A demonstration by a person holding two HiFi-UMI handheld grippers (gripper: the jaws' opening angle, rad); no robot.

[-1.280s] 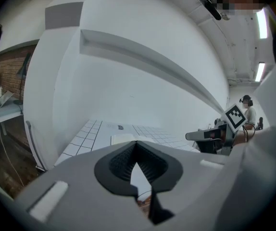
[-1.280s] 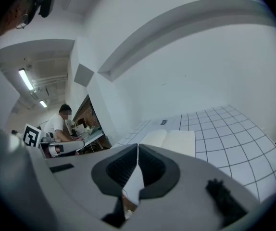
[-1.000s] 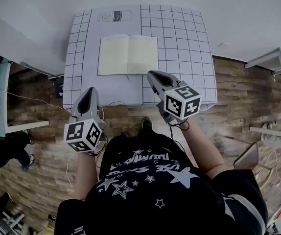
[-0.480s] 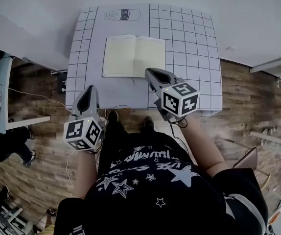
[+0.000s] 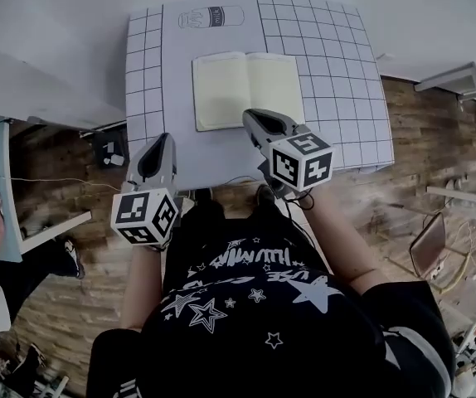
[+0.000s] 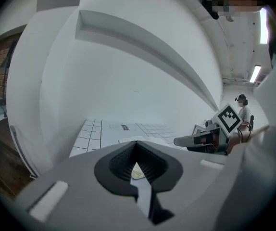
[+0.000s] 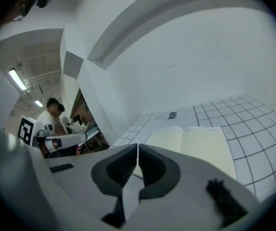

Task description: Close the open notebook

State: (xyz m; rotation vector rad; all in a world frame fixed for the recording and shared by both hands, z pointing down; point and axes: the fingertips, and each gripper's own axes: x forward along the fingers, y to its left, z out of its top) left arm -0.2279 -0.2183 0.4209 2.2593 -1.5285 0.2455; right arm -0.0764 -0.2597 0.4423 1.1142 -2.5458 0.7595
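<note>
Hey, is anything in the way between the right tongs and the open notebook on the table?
Nothing visible is. The right tongs, shut and empty, are over the notebook's near edge, close to the spine, with only bare table beside them. Both pages lie uncovered, so nothing visible blocks folding one side over the other.

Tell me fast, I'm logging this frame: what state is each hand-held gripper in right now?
Left hand-held gripper: closed, holding nothing.
Right hand-held gripper: closed, holding nothing.
</note>
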